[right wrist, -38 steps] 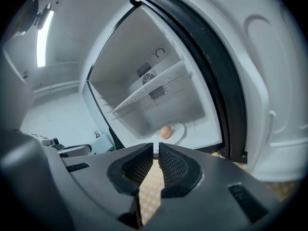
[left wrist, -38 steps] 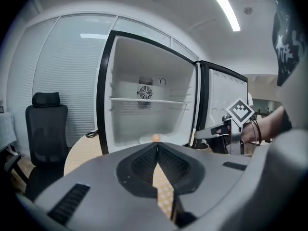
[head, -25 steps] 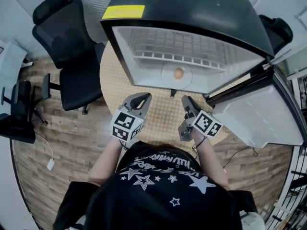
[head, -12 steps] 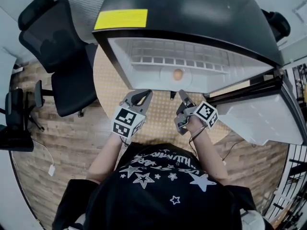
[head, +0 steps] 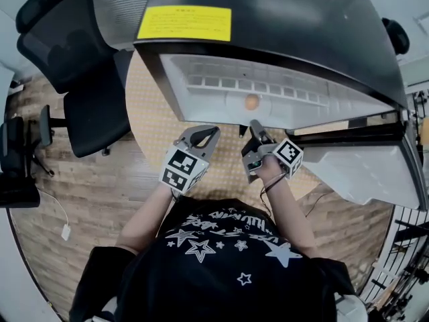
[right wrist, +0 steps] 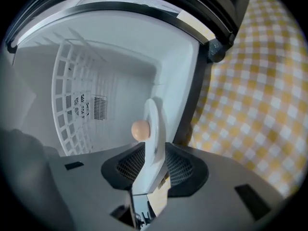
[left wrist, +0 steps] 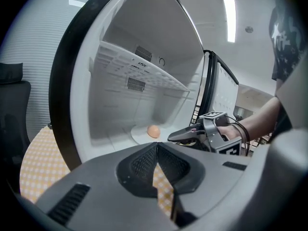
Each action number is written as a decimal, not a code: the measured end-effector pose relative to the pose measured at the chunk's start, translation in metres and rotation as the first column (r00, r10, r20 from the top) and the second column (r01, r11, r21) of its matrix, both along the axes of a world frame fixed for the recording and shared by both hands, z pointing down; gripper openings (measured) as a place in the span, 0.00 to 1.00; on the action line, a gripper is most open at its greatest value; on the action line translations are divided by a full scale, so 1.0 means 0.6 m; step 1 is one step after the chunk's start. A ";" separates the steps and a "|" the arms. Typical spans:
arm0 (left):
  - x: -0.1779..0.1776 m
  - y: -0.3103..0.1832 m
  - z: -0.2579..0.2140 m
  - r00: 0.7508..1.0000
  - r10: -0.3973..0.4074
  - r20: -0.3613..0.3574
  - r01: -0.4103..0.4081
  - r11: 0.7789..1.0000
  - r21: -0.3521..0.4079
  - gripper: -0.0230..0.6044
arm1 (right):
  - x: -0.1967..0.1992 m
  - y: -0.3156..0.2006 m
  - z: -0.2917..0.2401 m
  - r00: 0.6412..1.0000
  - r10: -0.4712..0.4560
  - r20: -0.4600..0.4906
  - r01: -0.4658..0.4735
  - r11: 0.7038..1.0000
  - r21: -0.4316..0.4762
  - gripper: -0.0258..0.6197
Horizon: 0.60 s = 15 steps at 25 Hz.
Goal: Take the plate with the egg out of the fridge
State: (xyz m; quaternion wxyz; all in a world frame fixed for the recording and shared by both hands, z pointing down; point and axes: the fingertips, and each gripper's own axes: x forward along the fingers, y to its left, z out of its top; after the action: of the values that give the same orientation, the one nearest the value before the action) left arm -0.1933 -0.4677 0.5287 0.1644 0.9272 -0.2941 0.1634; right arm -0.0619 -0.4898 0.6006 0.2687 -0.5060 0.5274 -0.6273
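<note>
A small black fridge (head: pixel 281 32) stands open on a round table. On its white floor lies a white plate (left wrist: pixel 138 136) with a brown egg (head: pixel 251 102) on it. My right gripper (head: pixel 255 130) is at the fridge mouth, turned on its side. Its jaws stand wide, and the plate (right wrist: pixel 155 121) runs edge-on between them with the egg (right wrist: pixel 140 129) on its left face. I cannot see the pads pressing on the rim. My left gripper (head: pixel 204 135) hovers shut and holding nothing over the table, left of the right gripper (left wrist: pixel 174 137), and points at the egg (left wrist: pixel 153 131).
The fridge door (head: pixel 355 170) hangs open at the right. A white wire shelf (right wrist: pixel 72 81) spans the fridge above the plate. The table (head: pixel 151 129) has a yellow checked cloth. A black office chair (head: pixel 80 66) stands to its left on the wooden floor.
My right gripper has moved forward to the fridge mouth, up to the plate. The left gripper has crept forward a little and stays shut.
</note>
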 end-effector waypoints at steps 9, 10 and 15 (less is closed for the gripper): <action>0.011 0.003 0.017 1.000 0.027 -0.012 -0.027 0.999 -0.019 0.05 | -0.005 -0.019 -0.015 0.999 0.027 0.031 -0.027 1.000 0.015 0.24; 0.012 0.003 0.017 0.999 0.029 -0.013 -0.029 0.999 -0.018 0.05 | -0.003 -0.023 -0.016 0.999 0.033 0.038 -0.034 0.999 0.017 0.24; 0.011 0.004 0.015 0.999 0.031 -0.013 -0.031 0.999 -0.008 0.05 | 0.009 -0.040 -0.016 0.994 0.083 0.074 -0.085 0.996 0.013 0.24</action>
State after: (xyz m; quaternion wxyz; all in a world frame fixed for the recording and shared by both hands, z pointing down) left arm -0.1866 -0.4652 0.5380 0.1677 0.9320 -0.2782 0.1612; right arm -0.0568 -0.5140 0.5908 0.3181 -0.5023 0.5005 -0.6293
